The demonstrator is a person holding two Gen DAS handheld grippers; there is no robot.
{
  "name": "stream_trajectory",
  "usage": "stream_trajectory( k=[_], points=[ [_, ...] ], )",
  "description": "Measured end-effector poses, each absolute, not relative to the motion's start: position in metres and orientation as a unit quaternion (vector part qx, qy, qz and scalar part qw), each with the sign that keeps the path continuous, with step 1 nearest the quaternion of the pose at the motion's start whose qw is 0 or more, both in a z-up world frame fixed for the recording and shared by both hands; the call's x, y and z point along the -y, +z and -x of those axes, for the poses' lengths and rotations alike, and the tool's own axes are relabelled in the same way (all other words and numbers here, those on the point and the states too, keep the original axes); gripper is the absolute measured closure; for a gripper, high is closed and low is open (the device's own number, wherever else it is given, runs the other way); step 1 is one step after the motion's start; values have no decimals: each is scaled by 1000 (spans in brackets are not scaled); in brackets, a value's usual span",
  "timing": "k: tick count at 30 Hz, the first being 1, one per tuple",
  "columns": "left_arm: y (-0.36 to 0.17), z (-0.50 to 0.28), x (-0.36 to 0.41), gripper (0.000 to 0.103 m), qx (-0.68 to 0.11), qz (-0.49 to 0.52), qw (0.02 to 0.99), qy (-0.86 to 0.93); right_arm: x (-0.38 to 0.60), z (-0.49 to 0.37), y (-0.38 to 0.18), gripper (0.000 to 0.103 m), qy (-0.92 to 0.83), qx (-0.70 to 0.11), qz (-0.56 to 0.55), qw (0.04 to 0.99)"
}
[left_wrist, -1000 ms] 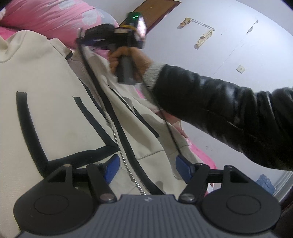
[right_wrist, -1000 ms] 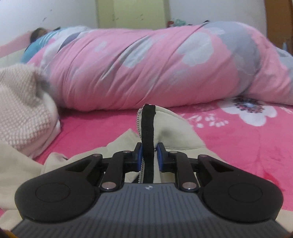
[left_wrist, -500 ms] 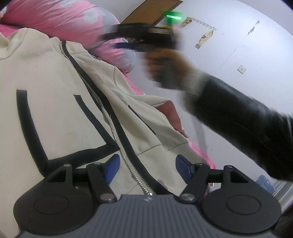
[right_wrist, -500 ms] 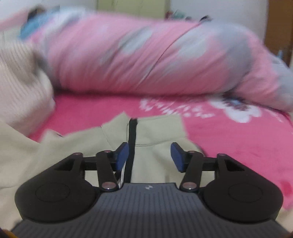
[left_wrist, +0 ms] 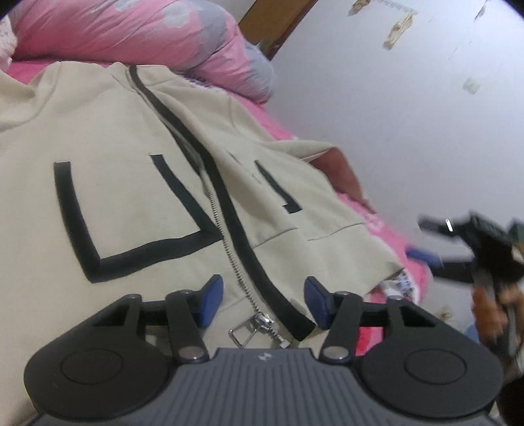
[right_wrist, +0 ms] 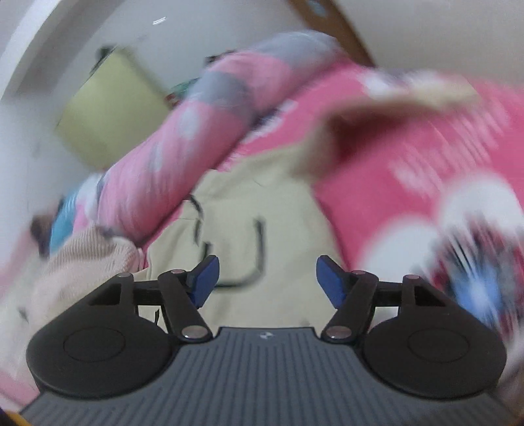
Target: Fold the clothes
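A cream zip jacket [left_wrist: 124, 203] with black trim lies spread front-up on the pink bed. My left gripper [left_wrist: 262, 304] hovers at its bottom hem. The zip's lower end and metal pull [left_wrist: 255, 326] sit between the jaws, which are closing, and the blue pads stand clear of the cloth. My right gripper [right_wrist: 267, 281] is blurred by motion, its jaws opening with nothing between them, and the jacket [right_wrist: 262, 209] lies beyond it. In the left wrist view the right gripper [left_wrist: 425, 241] shows at the far right, held by a hand off the bed's edge.
A rolled pink and grey floral quilt [left_wrist: 131, 29] lies along the bed's far side. A pale knitted garment [right_wrist: 82, 262] sits left of the jacket. The pink sheet [right_wrist: 425, 147] stretches to the right. A white wall [left_wrist: 393, 114] and a yellow-green cabinet [right_wrist: 108, 108] stand behind.
My right gripper let go of the jacket's black-trimmed edge, opened and swung fast away to the bed's side, rolling as it went. The jacket front dropped flat. My left gripper's jaws narrowed.
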State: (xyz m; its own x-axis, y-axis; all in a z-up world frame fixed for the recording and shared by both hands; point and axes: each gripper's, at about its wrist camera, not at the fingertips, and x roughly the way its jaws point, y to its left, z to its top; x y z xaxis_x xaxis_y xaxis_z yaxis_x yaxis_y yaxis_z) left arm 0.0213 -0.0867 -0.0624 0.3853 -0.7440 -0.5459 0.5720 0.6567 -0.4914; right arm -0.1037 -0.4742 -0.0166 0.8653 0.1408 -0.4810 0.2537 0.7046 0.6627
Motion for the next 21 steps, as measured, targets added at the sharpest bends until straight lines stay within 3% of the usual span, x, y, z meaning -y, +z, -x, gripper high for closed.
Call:
stream_trajectory(
  k=[2,6,8,9,11,13,16,21],
  points=[
    [-59,-19,92,64,-389,97,833,-382,479,120,-39,42,-29,-256,-424,868],
    [-54,-12,101,72,-391,77,846,-355,480,126,-72,44,14,-248,-496,832],
    [-53,-10,106,96,-391,73,851,-344,480,117,-79,44,15,-255,-502,827],
    [-52,-8,108,96,-390,71,854,-338,480,112,-82,46,12,-259,-504,824],
    [-49,-5,111,103,-383,69,861,-328,484,105,-84,60,10,-255,-505,825],
    [-43,-2,111,103,-376,78,861,-334,489,97,-84,90,-5,-253,-497,830],
    [-31,6,113,103,-359,79,860,-353,497,98,-77,97,-7,-225,-493,840],
    [-39,7,125,103,-381,59,853,-353,507,92,-67,96,-4,-210,-459,863]
  ],
)
